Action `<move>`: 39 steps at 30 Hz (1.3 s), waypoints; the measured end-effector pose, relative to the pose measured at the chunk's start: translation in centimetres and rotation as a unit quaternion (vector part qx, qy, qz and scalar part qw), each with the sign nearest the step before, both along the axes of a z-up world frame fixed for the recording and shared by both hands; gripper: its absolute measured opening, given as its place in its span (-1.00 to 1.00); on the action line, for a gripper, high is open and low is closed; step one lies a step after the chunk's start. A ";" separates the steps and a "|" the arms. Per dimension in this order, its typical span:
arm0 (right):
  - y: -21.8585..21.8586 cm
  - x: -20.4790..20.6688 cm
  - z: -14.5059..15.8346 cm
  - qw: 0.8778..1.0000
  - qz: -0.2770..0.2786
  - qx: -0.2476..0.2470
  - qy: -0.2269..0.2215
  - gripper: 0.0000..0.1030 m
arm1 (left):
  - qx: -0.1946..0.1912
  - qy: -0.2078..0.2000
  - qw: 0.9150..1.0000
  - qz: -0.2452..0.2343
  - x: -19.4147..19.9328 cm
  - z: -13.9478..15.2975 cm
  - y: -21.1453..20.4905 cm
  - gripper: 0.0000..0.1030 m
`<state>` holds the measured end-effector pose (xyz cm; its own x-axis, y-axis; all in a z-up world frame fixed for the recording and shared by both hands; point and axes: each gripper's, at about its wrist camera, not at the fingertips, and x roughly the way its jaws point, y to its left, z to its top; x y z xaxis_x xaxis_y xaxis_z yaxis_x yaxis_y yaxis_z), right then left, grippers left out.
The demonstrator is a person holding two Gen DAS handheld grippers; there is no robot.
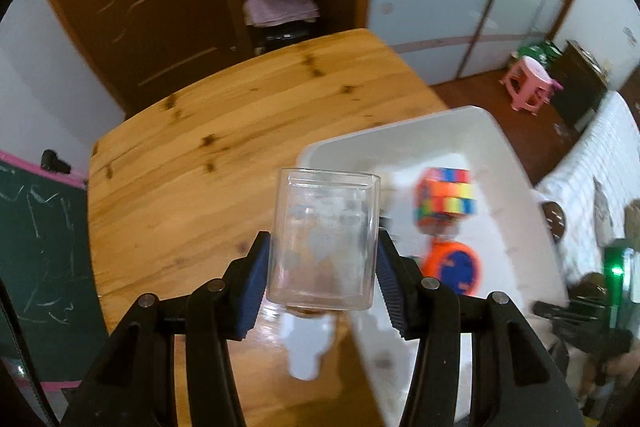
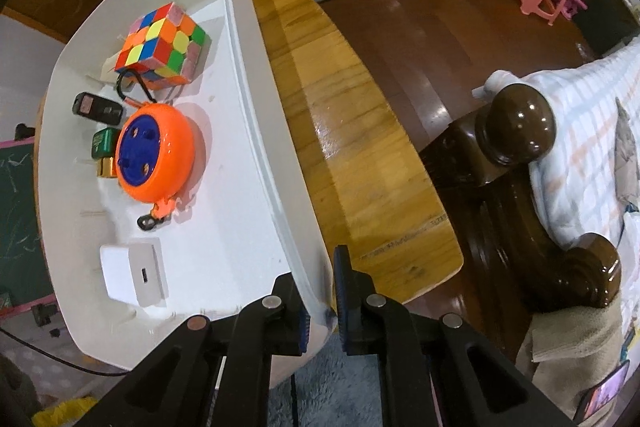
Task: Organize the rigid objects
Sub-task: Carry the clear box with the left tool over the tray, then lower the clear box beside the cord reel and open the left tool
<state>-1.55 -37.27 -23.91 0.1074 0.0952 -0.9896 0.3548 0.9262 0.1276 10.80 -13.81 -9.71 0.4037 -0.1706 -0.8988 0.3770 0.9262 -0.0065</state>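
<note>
My left gripper (image 1: 323,263) is shut on a clear plastic cup (image 1: 324,239), held in the air above the wooden table (image 1: 192,179) beside the near left corner of the white bin (image 1: 404,139). Inside the bin (image 2: 248,155) lie a colour cube (image 2: 162,45), an orange and blue cord reel (image 2: 156,151), a white charger block (image 2: 134,275), a black key fob (image 2: 96,107) and small green and gold boxes (image 2: 103,151). My right gripper (image 2: 322,291) is shut on the bin's right wall near its front corner, one pad inside, one outside.
The table's right edge (image 2: 400,187) runs just beyond the bin, with dark wooden furniture posts (image 2: 520,123) and a bed close by. A pink stool (image 1: 528,83) stands on the floor. A green chalkboard (image 1: 36,259) leans at the table's left.
</note>
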 end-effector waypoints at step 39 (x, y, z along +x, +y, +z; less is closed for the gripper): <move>-0.2 0.0 -0.3 0.989 0.132 0.057 -0.022 -0.78 | 0.058 0.105 0.989 -0.089 -2.6 -8.3 -17.6 0.70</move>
